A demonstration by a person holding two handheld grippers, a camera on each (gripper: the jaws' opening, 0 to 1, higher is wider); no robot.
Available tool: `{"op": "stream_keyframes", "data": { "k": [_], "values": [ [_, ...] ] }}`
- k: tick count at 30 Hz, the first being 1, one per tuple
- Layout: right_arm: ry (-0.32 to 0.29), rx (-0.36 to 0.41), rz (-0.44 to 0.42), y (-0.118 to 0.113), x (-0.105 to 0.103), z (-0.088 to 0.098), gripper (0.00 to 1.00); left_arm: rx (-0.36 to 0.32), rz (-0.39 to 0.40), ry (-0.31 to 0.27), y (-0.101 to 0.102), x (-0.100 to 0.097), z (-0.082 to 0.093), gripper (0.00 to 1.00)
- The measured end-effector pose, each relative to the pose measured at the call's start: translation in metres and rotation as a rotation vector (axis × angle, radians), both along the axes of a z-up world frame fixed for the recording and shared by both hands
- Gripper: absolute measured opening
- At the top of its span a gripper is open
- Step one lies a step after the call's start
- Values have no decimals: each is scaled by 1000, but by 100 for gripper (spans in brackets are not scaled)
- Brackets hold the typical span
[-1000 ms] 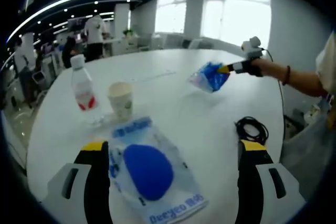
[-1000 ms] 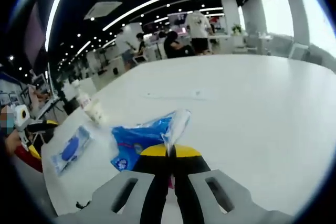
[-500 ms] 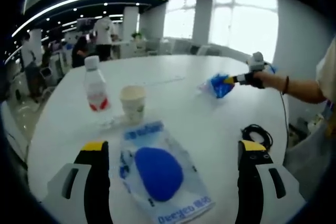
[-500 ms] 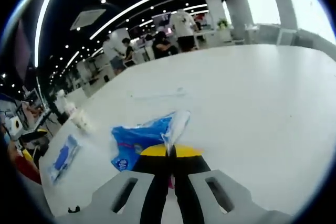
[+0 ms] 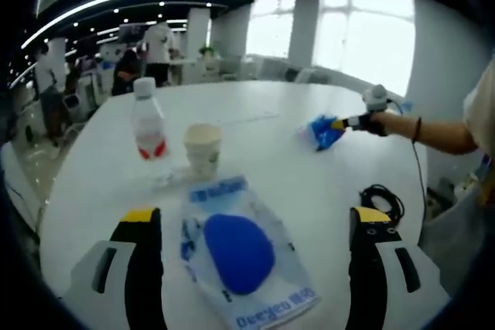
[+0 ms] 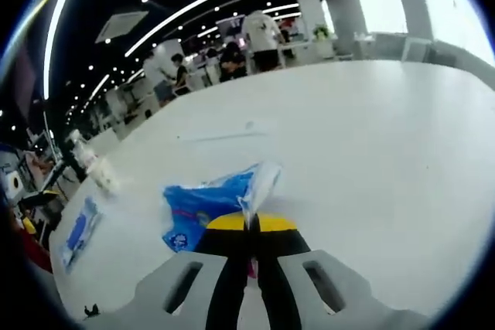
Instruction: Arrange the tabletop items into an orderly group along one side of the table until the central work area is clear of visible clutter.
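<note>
Farther off now, right gripper (image 6: 251,226) pinches blue packet (image 6: 205,205); left gripper (image 5: 251,226) wide; bottle (image 5: 148,123), seemingly paper cup (image 5: 203,148) beyond.

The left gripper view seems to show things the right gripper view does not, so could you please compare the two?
Left gripper view: a coiled black cable near the table's edge, and the person's forearm behind the right gripper.

Right gripper view: the right gripper's jaws closed on the blue bag, seen close up.

Both: the white table, water bottle, paper cup and blue-pad packet, which lies between the open left gripper jaws.

White table (image 5: 271,168): bottle (image 5: 149,121), cup (image 5: 203,149), packet (image 5: 241,249), cable (image 5: 382,202)
</note>
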State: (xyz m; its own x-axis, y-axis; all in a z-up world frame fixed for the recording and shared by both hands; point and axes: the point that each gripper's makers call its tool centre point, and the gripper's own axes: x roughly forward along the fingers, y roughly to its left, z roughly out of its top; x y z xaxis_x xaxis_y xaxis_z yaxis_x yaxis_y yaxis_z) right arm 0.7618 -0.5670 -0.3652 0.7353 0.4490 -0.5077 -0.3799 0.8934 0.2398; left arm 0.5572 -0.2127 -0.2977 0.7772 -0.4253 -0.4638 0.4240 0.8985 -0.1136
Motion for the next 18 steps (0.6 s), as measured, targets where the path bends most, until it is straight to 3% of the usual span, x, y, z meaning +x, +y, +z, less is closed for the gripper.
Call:
{"op": "stream_keyframes", "data": {
  "k": [18],
  "values": [
    [18,-57,0,-11,5,-20,4,11,11,20,3,-2,-6,95]
  ]
}}
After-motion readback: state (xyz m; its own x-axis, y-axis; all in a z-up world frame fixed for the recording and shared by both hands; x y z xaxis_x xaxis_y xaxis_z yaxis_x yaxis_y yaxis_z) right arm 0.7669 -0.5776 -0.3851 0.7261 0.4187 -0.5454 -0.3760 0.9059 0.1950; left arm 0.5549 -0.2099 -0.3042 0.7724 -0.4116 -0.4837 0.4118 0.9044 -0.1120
